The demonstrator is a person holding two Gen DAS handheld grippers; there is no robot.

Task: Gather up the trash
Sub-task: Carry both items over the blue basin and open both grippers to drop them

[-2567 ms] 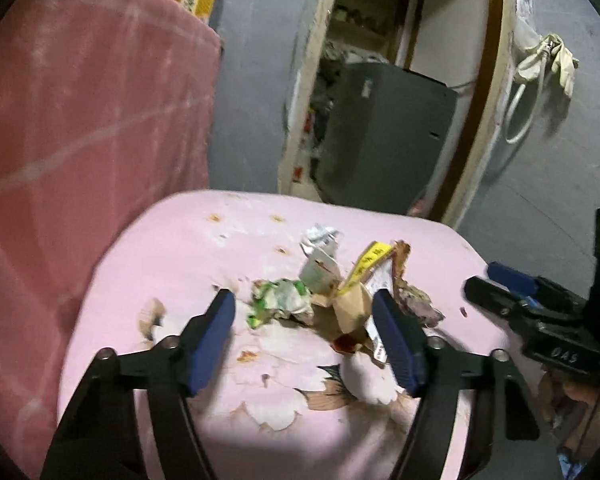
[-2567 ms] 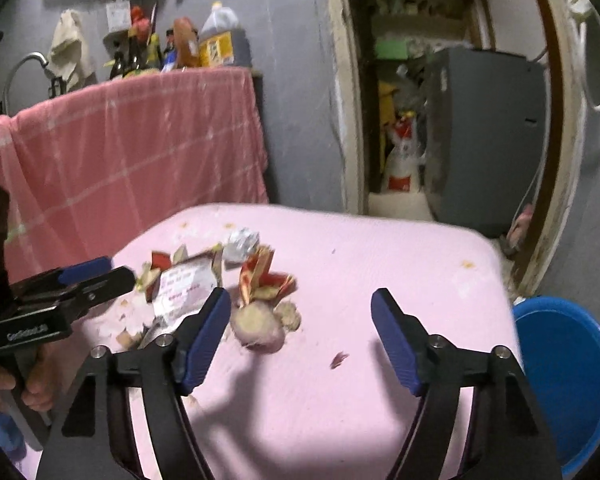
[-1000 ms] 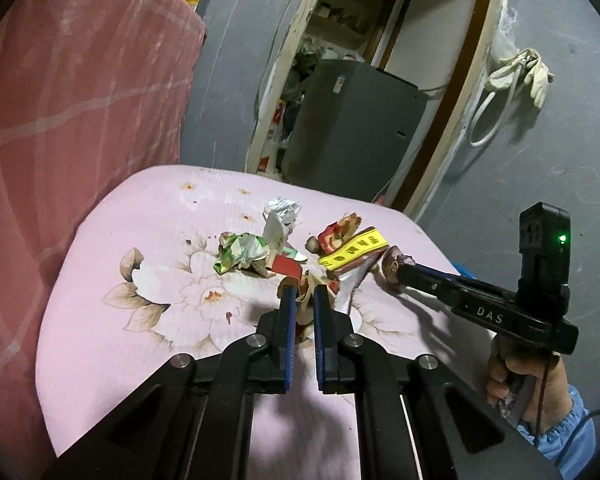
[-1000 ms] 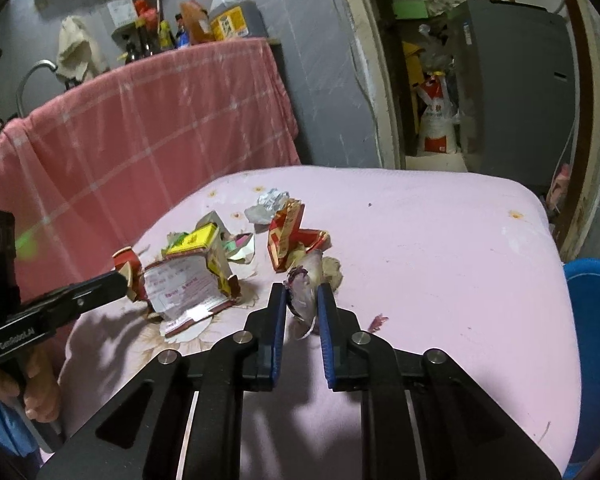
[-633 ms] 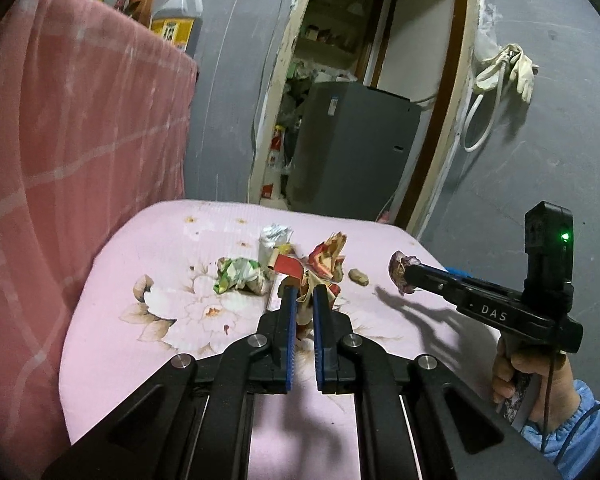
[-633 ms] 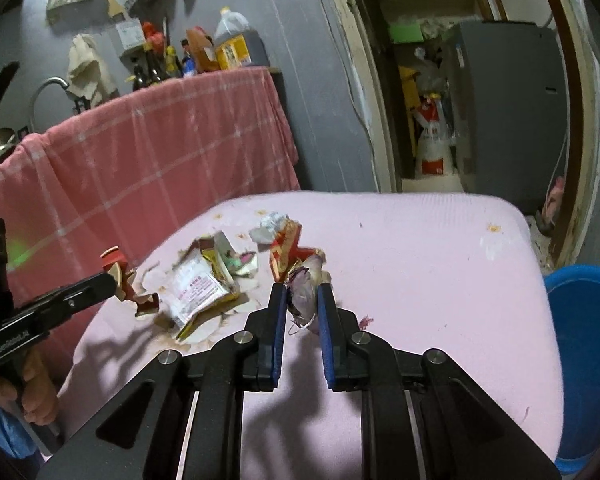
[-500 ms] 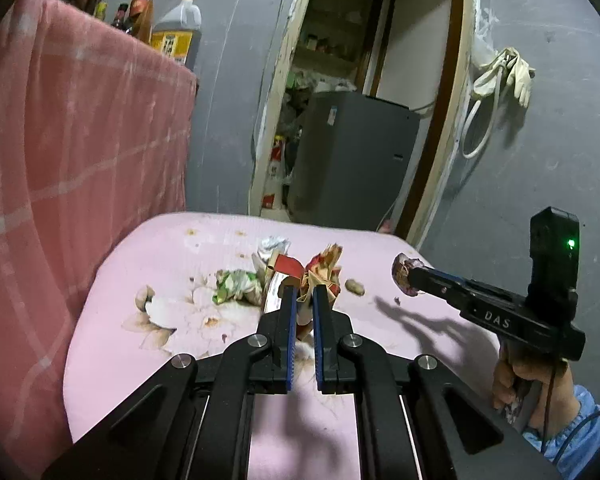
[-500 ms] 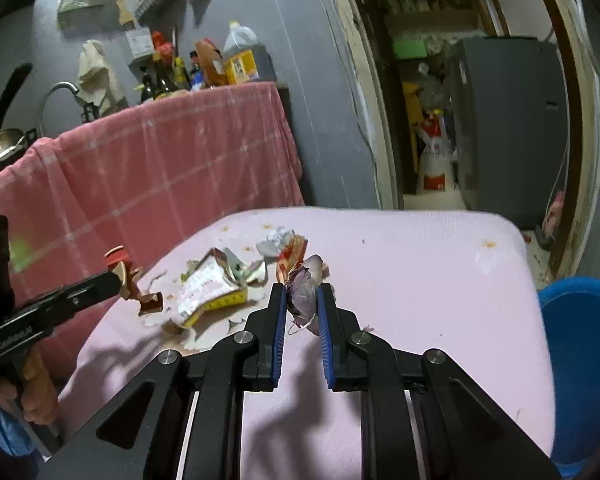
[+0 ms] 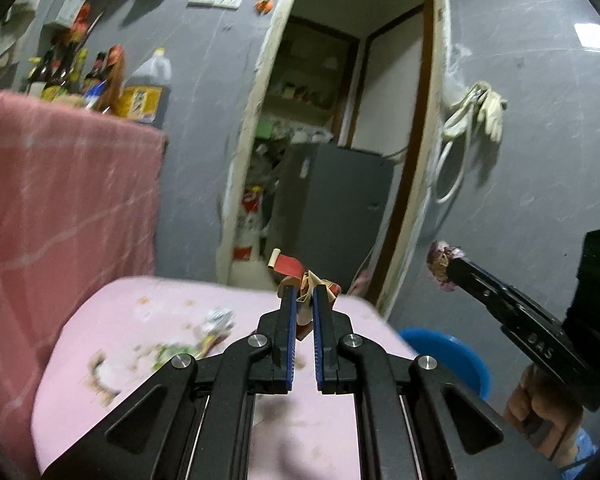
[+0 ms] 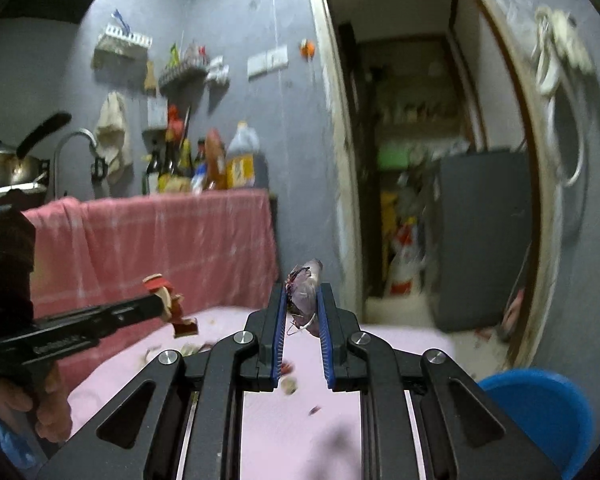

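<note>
My left gripper (image 9: 303, 294) is shut on a red and tan paper scrap (image 9: 290, 269) and holds it high above the pink table (image 9: 148, 320). It also shows in the right wrist view (image 10: 168, 300). My right gripper (image 10: 303, 292) is shut on a purplish onion peel (image 10: 305, 290), also lifted; the peel shows in the left wrist view (image 9: 442, 266). More trash (image 9: 204, 332), green and silvery wrappers, lies blurred on the table below. A blue bin (image 10: 540, 412) stands on the floor to the right, also in the left wrist view (image 9: 448, 356).
A pink cloth (image 10: 160, 240) hangs over a counter with bottles (image 10: 220, 164) at the left. A doorway with a grey cabinet (image 9: 332, 216) is behind the table. Small crumbs (image 10: 288, 386) lie on the table near my right gripper.
Both grippers have risen well above the table with their pieces still held. The views tilted up, and the blue bin came into the left wrist view.
</note>
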